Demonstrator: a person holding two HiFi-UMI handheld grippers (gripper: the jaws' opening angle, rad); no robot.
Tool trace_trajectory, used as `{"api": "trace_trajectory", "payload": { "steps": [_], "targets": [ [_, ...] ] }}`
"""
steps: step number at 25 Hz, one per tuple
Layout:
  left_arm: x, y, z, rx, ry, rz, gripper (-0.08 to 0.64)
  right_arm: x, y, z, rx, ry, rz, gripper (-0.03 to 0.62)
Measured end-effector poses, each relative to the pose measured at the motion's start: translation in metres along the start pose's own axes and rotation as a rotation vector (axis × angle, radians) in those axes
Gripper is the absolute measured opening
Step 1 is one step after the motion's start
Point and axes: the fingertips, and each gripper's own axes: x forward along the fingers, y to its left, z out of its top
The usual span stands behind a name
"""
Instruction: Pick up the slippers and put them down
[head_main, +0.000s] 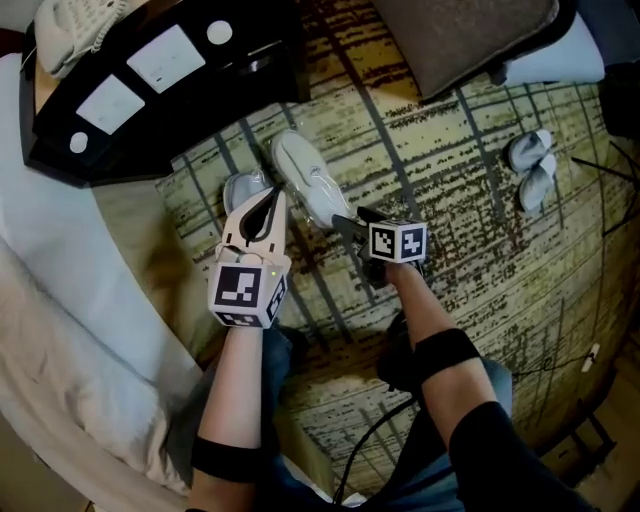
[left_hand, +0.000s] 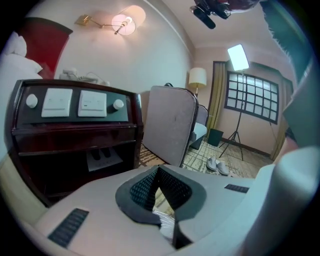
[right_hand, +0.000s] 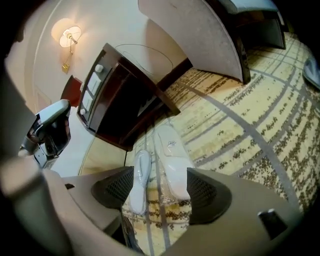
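Under both sets of fingers spreads the yellow-green patterned carpet with dark grid lines (head_main: 450, 250). Beyond the fingertips stands the dark wooden bedside cabinet with white switch panels (head_main: 250, 90). Further off, past my right fingers, is a grey padded chair (head_main: 470, 35).

The two white slippers, each sealed in clear crinkly plastic, lie on the carpet side by side just in front of me. The flat white slipper (right_hand: 172, 160) rests sole down and reaches forward from between my right fingers (right_hand: 207, 195). The second wrapped slipper (right_hand: 140, 182) sits tipped on its edge close to the inner face of the other pad. These fingers are spread wide and neither pad presses on anything.

My left fingers (left_hand: 175, 190) are fully together. Crinkled plastic shows just below their tips, but I cannot tell whether a fold of it is pinched.

With both slippers down on the carpet, I judge this to be the setting-down end of the job. To finish cleanly, I should part my left fingers first so no wrap clings. Then I should draw both hands straight back and up, holding the right pair wide. The slipper on edge would likely topple at a brush, and slick plastic drags easily.

A spare grey-white pair of slippers (head_main: 528, 165) lies well apart, far to the right of my right fingers.
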Motion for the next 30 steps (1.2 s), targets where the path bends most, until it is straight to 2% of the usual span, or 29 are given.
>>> {"api": "trace_trajectory", "payload": {
  "steps": [3,5,11,17,20,22,24,26,30],
  "targets": [
    [0.013,0.007,-0.022,-0.010,-0.007,0.006,0.000,0.017,-0.025,-0.009,0.038,-0.015,-0.024,0.354],
    [0.019,0.010,-0.034,-0.009,-0.011,0.010,0.000,0.026,-0.040,-0.021,0.073,-0.018,-0.035,0.383],
    [0.043,0.016,-0.055,-0.004,-0.044,0.006,0.000,0.051,-0.075,-0.035,0.177,-0.054,-0.015,0.405],
    [0.057,0.031,-0.073,0.009,-0.065,0.038,0.000,0.084,-0.074,-0.046,0.175,-0.013,0.028,0.400],
    [0.060,0.040,-0.072,0.021,-0.084,0.054,0.000,0.096,-0.075,-0.056,0.124,0.032,-0.005,0.357],
    [0.060,0.047,-0.069,0.026,-0.100,0.066,0.000,0.097,-0.082,-0.060,0.094,0.046,-0.057,0.289],
    [0.061,0.052,-0.065,0.026,-0.115,0.071,0.000,0.096,-0.089,-0.063,0.058,0.064,-0.095,0.249],
    [0.062,0.054,-0.063,0.027,-0.124,0.067,0.000,0.097,-0.089,-0.060,0.040,0.074,-0.084,0.232],
    [0.059,0.064,-0.069,0.025,-0.137,0.091,0.000,0.103,-0.072,-0.055,0.052,0.052,-0.016,0.155]
  ]
}}
